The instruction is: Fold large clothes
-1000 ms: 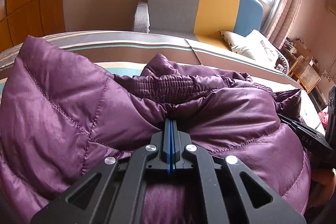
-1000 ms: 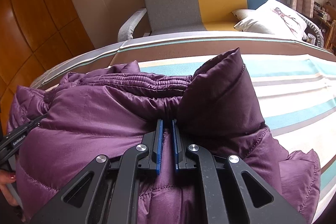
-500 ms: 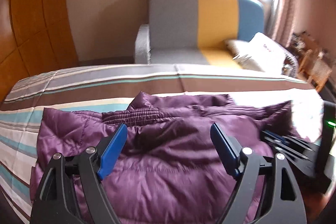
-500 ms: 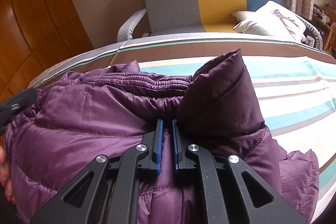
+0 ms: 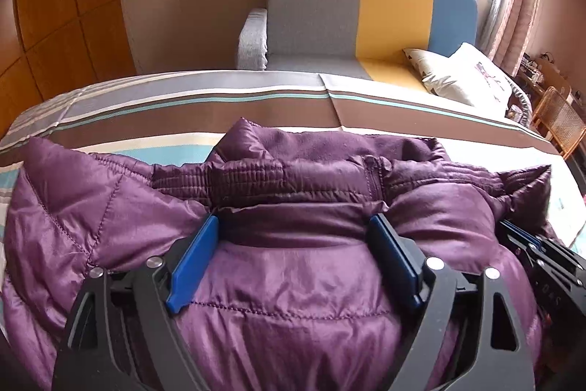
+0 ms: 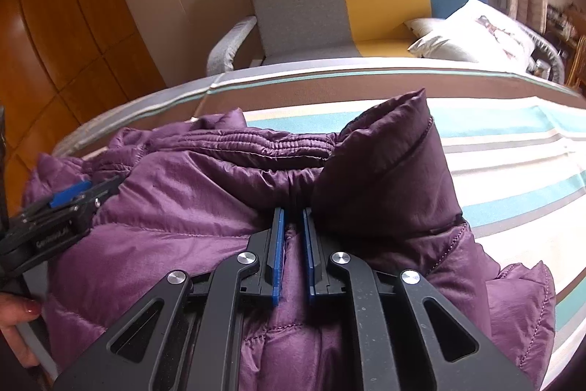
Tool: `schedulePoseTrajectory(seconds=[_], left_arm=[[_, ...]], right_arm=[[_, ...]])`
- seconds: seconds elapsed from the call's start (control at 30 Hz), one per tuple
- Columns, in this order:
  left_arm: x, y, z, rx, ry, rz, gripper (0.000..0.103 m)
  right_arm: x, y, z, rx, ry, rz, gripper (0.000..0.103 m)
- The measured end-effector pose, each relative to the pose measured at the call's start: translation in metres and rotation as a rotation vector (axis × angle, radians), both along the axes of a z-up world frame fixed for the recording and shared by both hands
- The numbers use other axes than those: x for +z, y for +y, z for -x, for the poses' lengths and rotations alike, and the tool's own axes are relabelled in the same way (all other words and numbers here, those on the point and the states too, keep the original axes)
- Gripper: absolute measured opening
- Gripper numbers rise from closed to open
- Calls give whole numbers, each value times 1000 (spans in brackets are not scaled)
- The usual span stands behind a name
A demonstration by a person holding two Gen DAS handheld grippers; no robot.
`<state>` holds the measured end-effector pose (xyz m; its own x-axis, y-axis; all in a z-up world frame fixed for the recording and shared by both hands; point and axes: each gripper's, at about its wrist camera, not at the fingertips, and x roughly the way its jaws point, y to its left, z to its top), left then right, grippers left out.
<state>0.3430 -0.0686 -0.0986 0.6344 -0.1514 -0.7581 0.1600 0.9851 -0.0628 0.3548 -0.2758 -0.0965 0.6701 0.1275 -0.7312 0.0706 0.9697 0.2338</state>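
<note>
Only the right wrist view shows the right gripper (image 6: 293, 218) opening around purple jacket (image 6: 190, 207) fabric; left gripper (image 5: 293, 226) spreads wide.

Striped bed (image 5: 219, 98) carries a bunched, seemingly folded purple jacket (image 5: 293, 281).

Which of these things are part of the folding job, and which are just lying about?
Part of the job:
- purple quilted puffer jacket
- left gripper, opening
- right gripper, opening, fabric between

Just there:
- striped bedspread
- grey-yellow-blue sofa
- white pillow
</note>
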Motion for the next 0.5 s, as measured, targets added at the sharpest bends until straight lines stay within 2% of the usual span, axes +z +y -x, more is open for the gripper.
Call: schedulePoseTrajectory(seconds=[0.03,0.07,0.1,0.17,0.23,0.37,0.43,0.5], left_arm=[[3,2,4,-5,3,7,89],[8,6,10,-14,1,19,90],[12,10,17,-16,-7,27,91],[20,22,29,1,-34,25,93],[28,35,39,26,-63,26,93],[33,71,46,146,-96,-29,93],[25,86,42,178,-68,-25,93],[13,95,36,183,-39,-17,94]], right_arm=[[5,-1,3,9,-5,-15,33],[11,0,6,12,-14,-5,44],[18,2,11,6,-34,14,60],[35,11,23,-3,-103,57,62],[46,21,26,-14,-127,81,62],[45,43,12,-40,-93,120,62],[33,49,0,-42,-51,150,62],[19,44,-8,-52,-6,133,62]])
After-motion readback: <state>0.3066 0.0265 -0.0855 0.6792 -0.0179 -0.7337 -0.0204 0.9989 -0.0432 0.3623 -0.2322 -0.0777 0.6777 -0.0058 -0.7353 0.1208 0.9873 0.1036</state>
